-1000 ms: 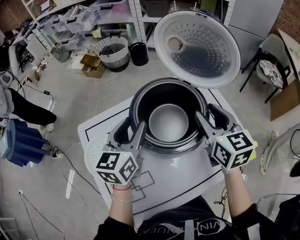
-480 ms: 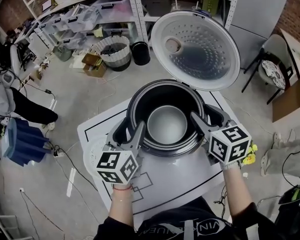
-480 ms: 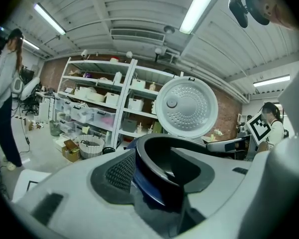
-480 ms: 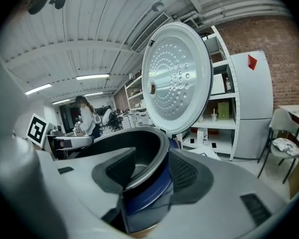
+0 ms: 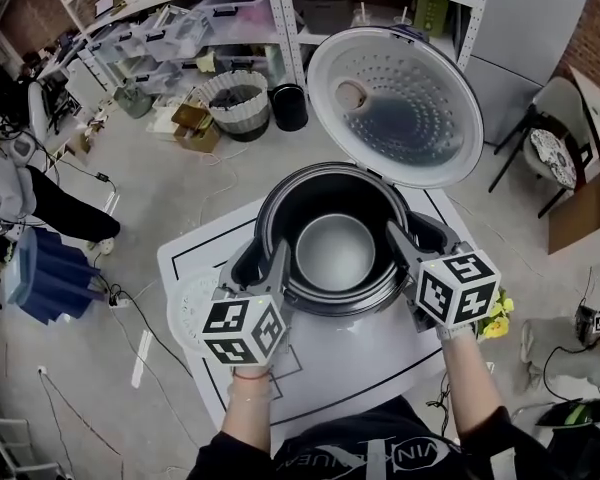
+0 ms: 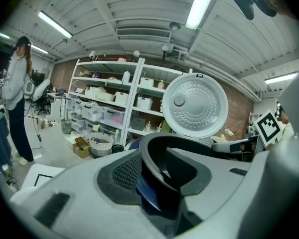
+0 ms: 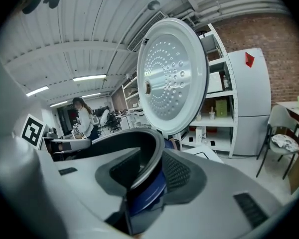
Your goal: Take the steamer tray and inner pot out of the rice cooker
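The rice cooker [image 5: 268,200] stands on the white worktop [image 5: 370,358] with its lid [image 5: 395,106] thrown right back, and the inner pot [image 5: 335,253] sits down inside it. I see no steamer tray in the pot. A pale round thing [image 5: 187,308] lies on the worktop just beside the left tool [image 5: 263,263]; it may be the tray, but I cannot tell.

Each tool straddles the pot's rim, one jaw inside the wall and one outside. The left tool is on the pot's left side and the right tool [image 5: 417,243] is on the opposite side. Both pairs of jaws have just been closing, and in each gripper view the pads look pressed against the wall, so I judge both tools to be gripping the pot.

The hold is only a pinch on a thin, smooth wall. If either pinch is light, the pot could slide out as it rises and drop back into the cooker. If one hand lifts ahead of the other, the pot would tilt and could jam against the cooker's inner wall, dragging the body across the worktop. The open lid hangs close behind, and a lift that drifts backward could knock the rim into it.
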`<state>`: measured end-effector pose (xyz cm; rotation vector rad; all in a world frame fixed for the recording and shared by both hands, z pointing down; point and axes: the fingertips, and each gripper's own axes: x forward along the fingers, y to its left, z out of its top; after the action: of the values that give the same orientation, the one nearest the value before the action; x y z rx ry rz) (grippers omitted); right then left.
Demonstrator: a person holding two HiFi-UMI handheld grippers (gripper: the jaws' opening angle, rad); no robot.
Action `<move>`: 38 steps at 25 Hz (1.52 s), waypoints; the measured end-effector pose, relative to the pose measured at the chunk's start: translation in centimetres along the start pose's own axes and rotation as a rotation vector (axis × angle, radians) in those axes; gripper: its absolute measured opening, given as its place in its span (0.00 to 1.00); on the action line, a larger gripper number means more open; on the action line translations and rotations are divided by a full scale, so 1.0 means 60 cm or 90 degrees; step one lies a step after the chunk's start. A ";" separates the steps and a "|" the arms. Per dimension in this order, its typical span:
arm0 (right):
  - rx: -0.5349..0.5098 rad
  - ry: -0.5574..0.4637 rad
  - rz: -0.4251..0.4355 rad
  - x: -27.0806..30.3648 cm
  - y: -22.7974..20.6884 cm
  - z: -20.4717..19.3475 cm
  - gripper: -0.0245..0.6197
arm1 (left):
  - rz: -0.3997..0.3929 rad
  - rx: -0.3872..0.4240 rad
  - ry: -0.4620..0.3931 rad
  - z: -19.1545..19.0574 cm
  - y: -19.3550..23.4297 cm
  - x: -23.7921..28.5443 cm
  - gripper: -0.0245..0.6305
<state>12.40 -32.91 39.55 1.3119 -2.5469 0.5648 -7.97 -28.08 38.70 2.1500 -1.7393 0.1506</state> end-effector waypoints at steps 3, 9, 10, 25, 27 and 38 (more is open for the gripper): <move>0.013 -0.016 -0.007 -0.005 -0.001 0.002 0.23 | 0.013 -0.012 -0.007 0.001 -0.001 -0.004 0.25; 0.019 -0.051 0.009 -0.012 0.004 0.018 0.22 | 0.028 -0.045 -0.021 0.005 -0.002 -0.012 0.25; 0.020 -0.055 0.013 -0.013 0.006 0.022 0.22 | 0.030 -0.050 -0.028 0.008 -0.002 -0.015 0.25; 0.035 -0.123 0.064 -0.043 0.024 0.089 0.22 | 0.070 -0.059 -0.112 0.074 -0.019 -0.053 0.23; 0.031 -0.137 0.072 -0.048 0.030 0.102 0.22 | 0.069 -0.069 -0.128 0.084 -0.021 -0.060 0.23; 0.002 -0.222 0.103 -0.095 0.050 0.178 0.20 | 0.065 -0.093 -0.215 0.141 -0.050 -0.101 0.23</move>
<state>13.02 -31.75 27.13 1.3125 -2.9552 0.3965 -7.72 -24.90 28.35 2.0712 -1.9742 -0.3216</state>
